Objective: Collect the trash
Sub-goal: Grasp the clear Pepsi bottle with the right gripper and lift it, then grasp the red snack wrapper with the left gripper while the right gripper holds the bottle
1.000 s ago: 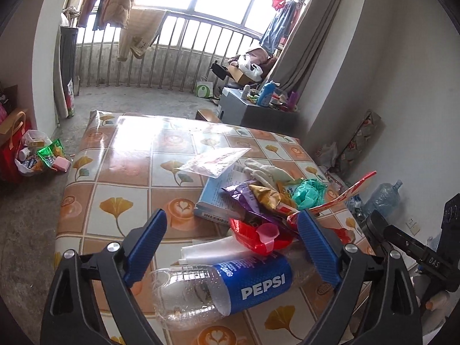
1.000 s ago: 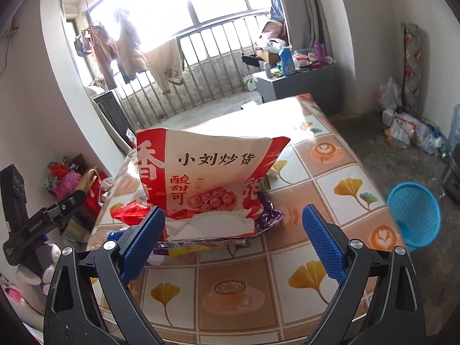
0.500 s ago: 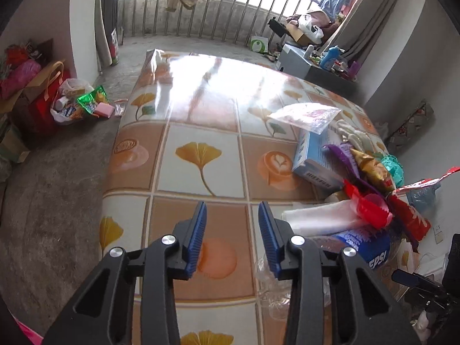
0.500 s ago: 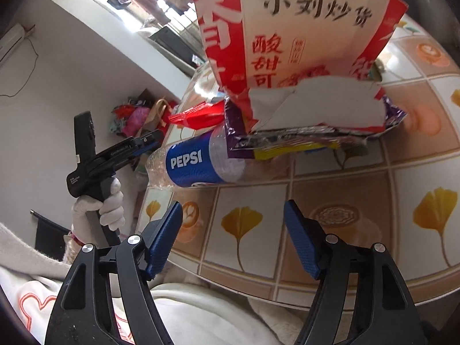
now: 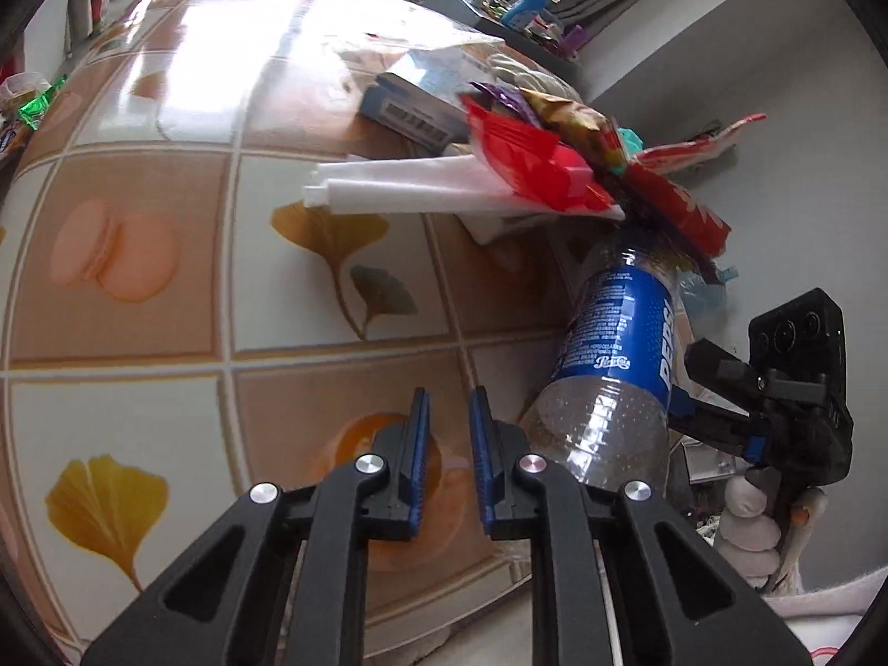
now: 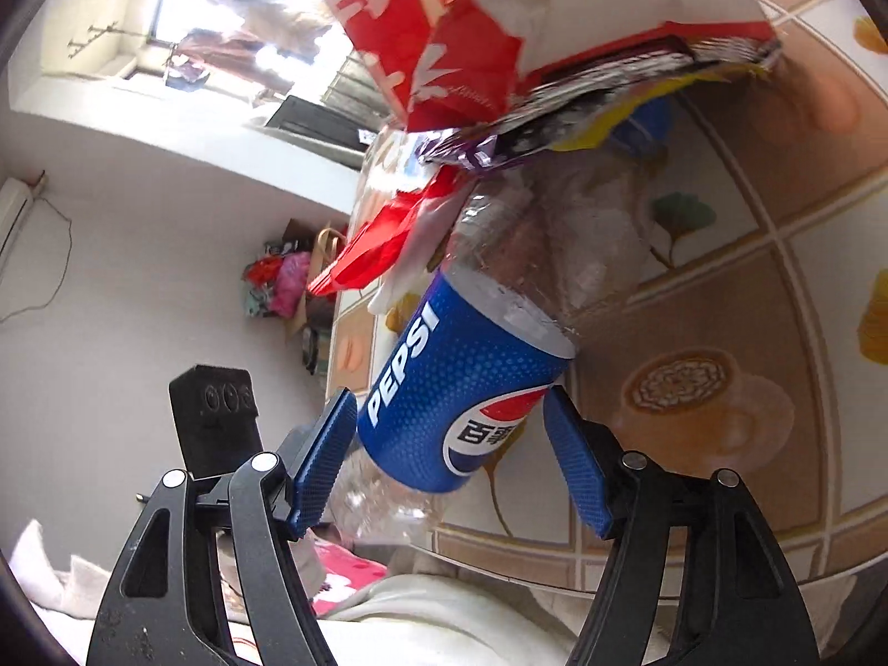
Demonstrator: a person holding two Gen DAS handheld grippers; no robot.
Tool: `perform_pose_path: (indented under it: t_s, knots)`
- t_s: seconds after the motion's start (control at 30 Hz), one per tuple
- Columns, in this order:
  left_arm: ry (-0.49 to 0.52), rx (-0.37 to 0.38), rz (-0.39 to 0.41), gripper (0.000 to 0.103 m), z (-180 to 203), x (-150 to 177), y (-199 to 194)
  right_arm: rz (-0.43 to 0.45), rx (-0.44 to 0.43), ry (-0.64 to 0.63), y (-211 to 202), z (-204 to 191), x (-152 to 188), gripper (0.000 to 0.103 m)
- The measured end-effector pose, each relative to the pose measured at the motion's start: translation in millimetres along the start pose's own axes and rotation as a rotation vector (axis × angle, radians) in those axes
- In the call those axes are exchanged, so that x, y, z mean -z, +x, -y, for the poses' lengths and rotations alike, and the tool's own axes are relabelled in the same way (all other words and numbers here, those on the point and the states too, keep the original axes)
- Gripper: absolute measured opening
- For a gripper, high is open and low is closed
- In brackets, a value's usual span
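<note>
An empty clear Pepsi bottle with a blue label lies at the near edge of the tiled table, its end over the edge. My right gripper straddles its label end, jaws open, pads beside the bottle; contact is unclear. In the left wrist view the bottle lies right of my left gripper, which is nearly shut and empty over the table. A pile of trash lies beyond the bottle: a red wrapper, white folded paper, a red and white snack bag.
The table has a tile-pattern cloth with leaves and coffee cups. A blue and white box lies behind the pile. The right gripper's body shows at the table's edge. Bags lie on the floor by the wall.
My left gripper has closed from wide open to nearly shut and swung left of the bottle. My right gripper has moved in from the table's side, its jaws now around the Pepsi bottle.
</note>
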State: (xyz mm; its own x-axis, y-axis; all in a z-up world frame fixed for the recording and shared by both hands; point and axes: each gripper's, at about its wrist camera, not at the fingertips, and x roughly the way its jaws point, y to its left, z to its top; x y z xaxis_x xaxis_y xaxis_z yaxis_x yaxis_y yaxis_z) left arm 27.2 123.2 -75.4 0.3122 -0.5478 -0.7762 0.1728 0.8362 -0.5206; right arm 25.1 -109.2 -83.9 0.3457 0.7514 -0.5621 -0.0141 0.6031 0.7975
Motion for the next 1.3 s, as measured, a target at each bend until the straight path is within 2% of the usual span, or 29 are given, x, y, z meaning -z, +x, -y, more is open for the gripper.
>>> perform_pose_path:
  t_s: [0.17, 0.27, 0.4, 0.6, 0.7, 0.77, 1.0, 1.07, 1.3]
  knots:
    - [0.135, 0.017, -0.020, 0.014, 42.4, -10.8, 26.2, 0.049, 0.016, 0.091, -5.8, 17.3, -8.4, 0.058]
    - [0.189, 0.021, -0.030, 0.007, 62.7, -19.4, 41.5, 0.072, 0.030, 0.087, -10.7, 18.2, -13.4, 0.057]
    - [0.207, 0.040, -0.066, 0.005, 78.6, -30.7, 57.9, 0.102, 0.036, 0.090, -20.1, 24.0, -22.3, 0.055]
    - [0.197, 0.037, -0.082, 0.005, 92.2, -53.9, 58.5, 0.081, 0.021, 0.111, -28.9, 37.2, -42.4, 0.054]
    - [0.183, 0.027, -0.079, 0.005, 89.0, -64.7, 52.2, 0.067, 0.021, 0.108, -25.0, 39.4, -53.1, 0.054]
    - [0.175, 0.020, -0.074, 0.005, 80.0, -57.1, 33.3, 0.059, 0.017, 0.105, -21.5, 40.9, -59.8, 0.054]
    - [0.159, -0.014, -0.058, 0.005, 66.1, -57.2, 9.8, 0.030, 0.011, 0.085, 6.9, 36.9, -74.4, 0.054]
    - [0.151, -0.024, -0.052, 0.005, 61.3, -54.4, 2.0, 0.016, 0.013, 0.083, 14.3, 26.4, -70.4, 0.054]
    - [0.103, -0.041, -0.016, 0.005, 29.9, -53.2, -42.2, -0.025, 0.040, 0.087, -1.8, 27.6, -53.7, 0.054]
